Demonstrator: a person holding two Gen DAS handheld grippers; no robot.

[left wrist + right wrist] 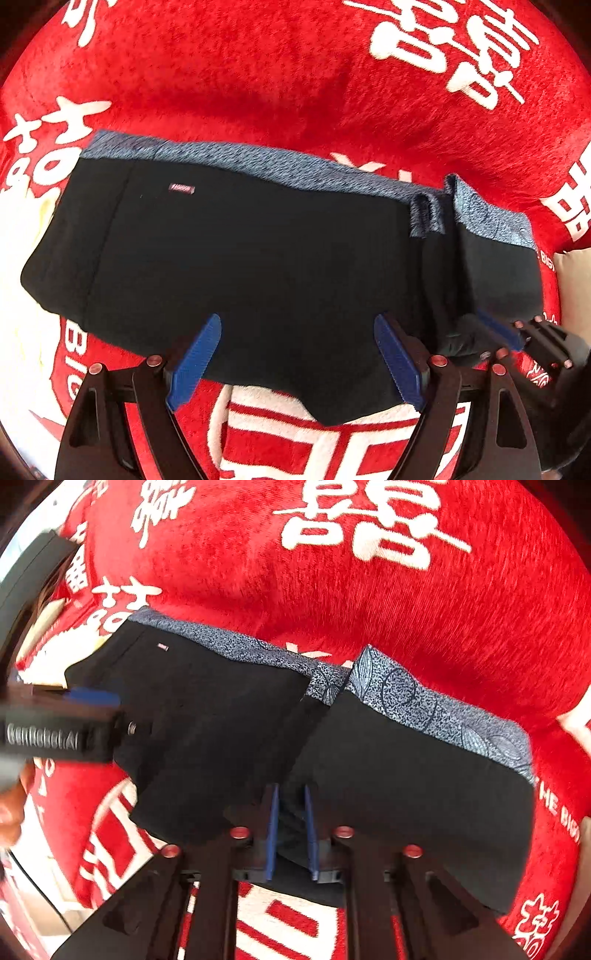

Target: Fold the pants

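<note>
Two claws work at the near edge of the black pants: the left claw stands wide apart above the cloth, holding nothing, while the right claw is clamped on a bunched fold. Pants lie flat on a red blanket, patterned blue waistband farthest away.

Black pants (blue-speckled waistband), red blanket.

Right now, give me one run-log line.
left gripper: open above pants | right gripper: shut on pants' near edge | surface: red blanket
</note>
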